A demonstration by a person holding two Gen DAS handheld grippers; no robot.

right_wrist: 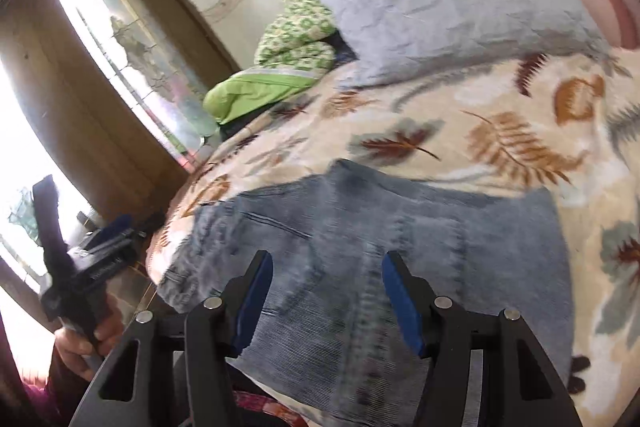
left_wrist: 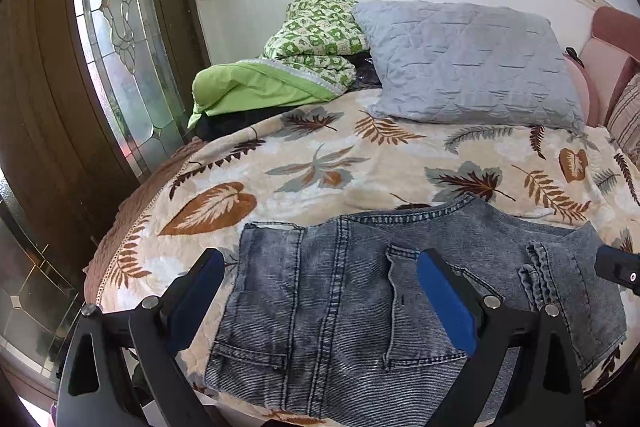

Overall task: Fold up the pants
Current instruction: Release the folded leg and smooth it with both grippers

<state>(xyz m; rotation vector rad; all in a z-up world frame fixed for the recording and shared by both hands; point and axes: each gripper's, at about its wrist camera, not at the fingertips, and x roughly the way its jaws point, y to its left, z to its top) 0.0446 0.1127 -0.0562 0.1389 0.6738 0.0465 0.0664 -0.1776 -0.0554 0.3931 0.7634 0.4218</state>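
Observation:
Grey-blue denim pants [left_wrist: 340, 307] lie folded into a compact rectangle at the near edge of the bed, back pockets up. They also show in the right wrist view [right_wrist: 400, 247], blurred. My left gripper [left_wrist: 320, 267] is open and empty, hovering just above the pants' near left part. My right gripper [right_wrist: 328, 267] is open and empty above the pants' near edge. Its tip shows at the right edge of the left wrist view [left_wrist: 618, 269]. The left gripper, held by a hand, shows in the right wrist view [right_wrist: 76, 267] at far left.
The bed has a leaf-patterned blanket [left_wrist: 340, 163]. A grey pillow [left_wrist: 468, 63] and a green quilt bundle [left_wrist: 296, 67] lie at the far side. A wooden door with glass panels [left_wrist: 112, 39] stands left. A pink headboard [left_wrist: 612, 39] is at the right.

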